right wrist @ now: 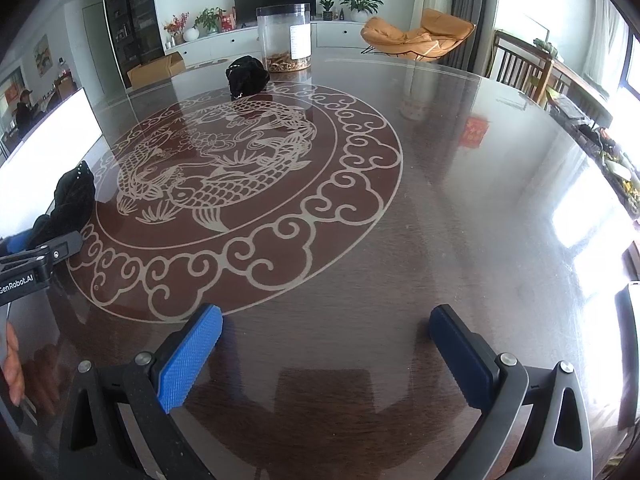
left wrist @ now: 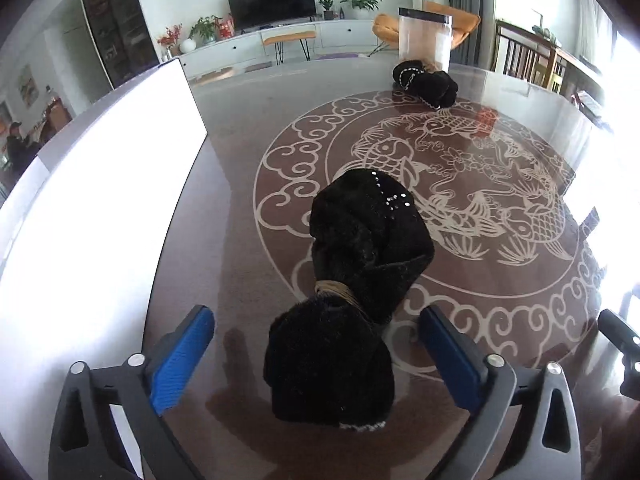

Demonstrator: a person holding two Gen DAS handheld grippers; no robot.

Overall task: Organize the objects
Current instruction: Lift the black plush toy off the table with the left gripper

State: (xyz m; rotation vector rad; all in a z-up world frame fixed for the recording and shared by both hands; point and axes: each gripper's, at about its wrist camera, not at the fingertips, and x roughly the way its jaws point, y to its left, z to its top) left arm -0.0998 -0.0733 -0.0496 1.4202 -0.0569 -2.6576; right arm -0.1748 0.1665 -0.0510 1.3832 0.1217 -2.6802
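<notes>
A black furry cloth bundle (left wrist: 352, 288), tied at its waist with a tan band and dotted with small studs, lies on the glossy brown table (left wrist: 280, 120). My left gripper (left wrist: 316, 344) is open, its blue pads either side of the bundle's near end without touching it. The bundle also shows in the right wrist view (right wrist: 74, 196) at the far left, beside the left gripper's black body. A second black bundle (left wrist: 426, 82) lies at the table's far side; it also shows in the right wrist view (right wrist: 246, 74). My right gripper (right wrist: 326, 344) is open and empty above bare table.
A clear plastic jar (right wrist: 285, 36) with brownish contents stands just behind the far bundle. A bright white panel (left wrist: 100, 200) lies along the table's left side. The table carries a fish-and-cloud inlay (right wrist: 224, 184). Chairs (right wrist: 516, 64) stand beyond the right edge.
</notes>
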